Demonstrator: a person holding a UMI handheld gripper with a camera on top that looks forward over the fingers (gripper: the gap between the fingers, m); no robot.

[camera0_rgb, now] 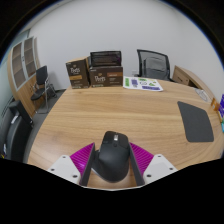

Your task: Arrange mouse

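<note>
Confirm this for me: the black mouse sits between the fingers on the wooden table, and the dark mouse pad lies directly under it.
Not quite. The gripper view shows the black mouse between the fingers on the wooden table, but the dark mouse pad is not under it: it lies apart, off to the right, near the table's far edge. The mouse rests on bare wood.

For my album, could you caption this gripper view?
Gripper shut on a black mouse above a wooden table, mouse pad beyond.
</note>
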